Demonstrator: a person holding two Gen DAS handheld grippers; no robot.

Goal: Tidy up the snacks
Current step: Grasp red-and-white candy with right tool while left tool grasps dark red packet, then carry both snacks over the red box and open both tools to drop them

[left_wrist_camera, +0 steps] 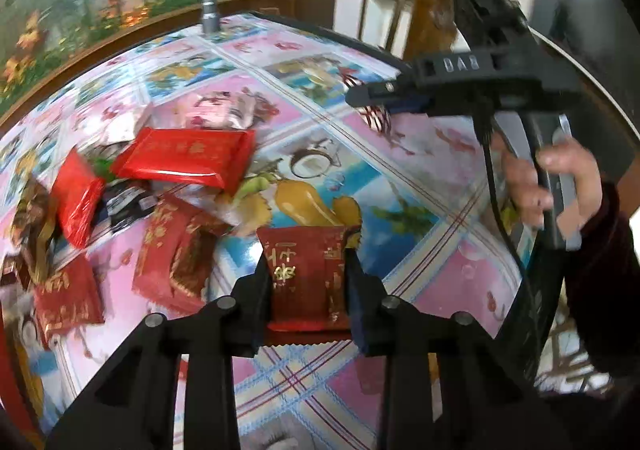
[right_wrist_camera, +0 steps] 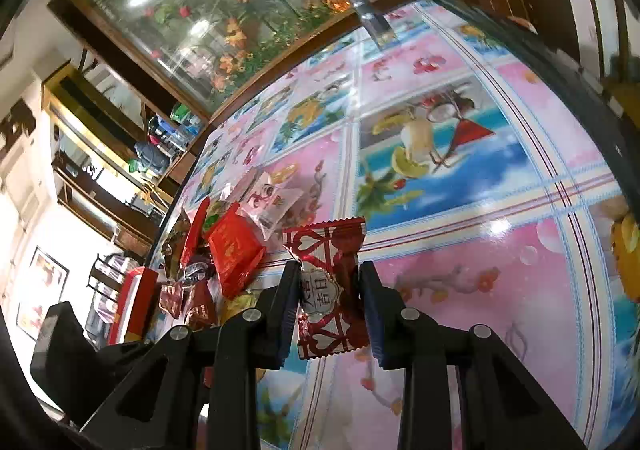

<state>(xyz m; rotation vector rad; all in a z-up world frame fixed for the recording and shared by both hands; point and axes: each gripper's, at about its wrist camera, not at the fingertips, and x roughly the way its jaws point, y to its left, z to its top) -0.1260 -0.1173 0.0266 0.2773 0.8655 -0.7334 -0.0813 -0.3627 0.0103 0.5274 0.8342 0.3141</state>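
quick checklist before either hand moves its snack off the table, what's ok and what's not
1. Left tongs closed on the dark red gold-printed snack packet: ok, pads press both sides.
2. Right tongs closed on the red and white heart-patterned candy wrapper: ok.
3. Left packet lifted off the colourful glossy tablecloth: cannot tell.
4. Right candy clear of the bright red foil packet beside it: ok, apart.
5. Pile of remaining red packets undisturbed by the left tongs: ok, they lie to the side.
6. A place to sort snacks into: cannot tell, none clearly in view.
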